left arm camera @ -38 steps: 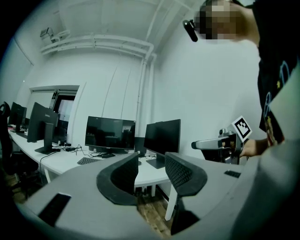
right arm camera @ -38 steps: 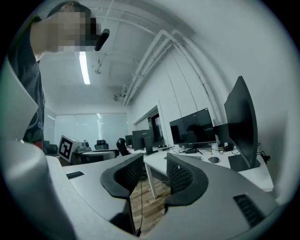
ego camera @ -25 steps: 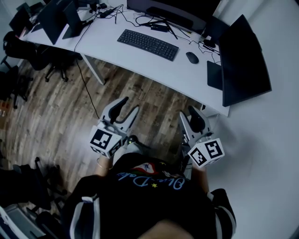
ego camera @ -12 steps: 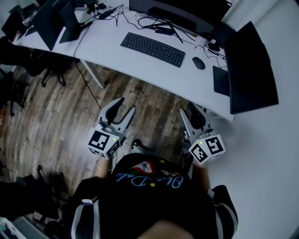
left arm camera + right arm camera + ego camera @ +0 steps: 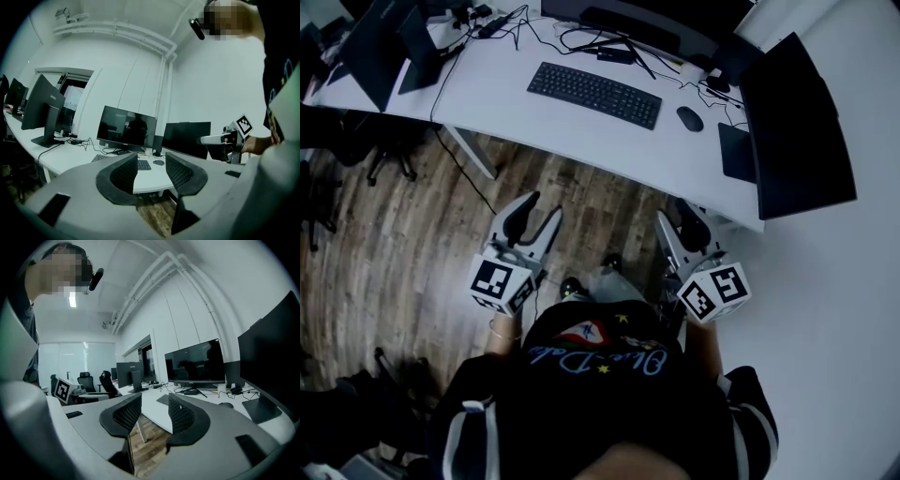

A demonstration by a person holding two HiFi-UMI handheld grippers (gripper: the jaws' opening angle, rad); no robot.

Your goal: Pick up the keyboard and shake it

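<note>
A black keyboard (image 5: 593,94) lies flat on the white desk (image 5: 516,108), in front of a dark monitor (image 5: 623,23). Both grippers hang over the wooden floor, short of the desk's near edge and well apart from the keyboard. My left gripper (image 5: 538,216) is open with nothing between its jaws. My right gripper (image 5: 679,225) is open and empty too. In the left gripper view, part of the keyboard (image 5: 143,164) shows beyond the left gripper (image 5: 151,171). In the right gripper view, the keyboard (image 5: 164,400) lies past the right gripper (image 5: 154,414).
A black mouse (image 5: 686,118) sits right of the keyboard. A second large monitor (image 5: 792,122) stands at the desk's right end and another monitor (image 5: 380,37) at the left. Cables (image 5: 581,42) run behind the keyboard. Office chairs (image 5: 389,155) stand on the floor at the left.
The head view has shifted slightly and the left gripper sits a little further left. Both grippers stay low before the body with jaws apart. The keyboard has not moved.
</note>
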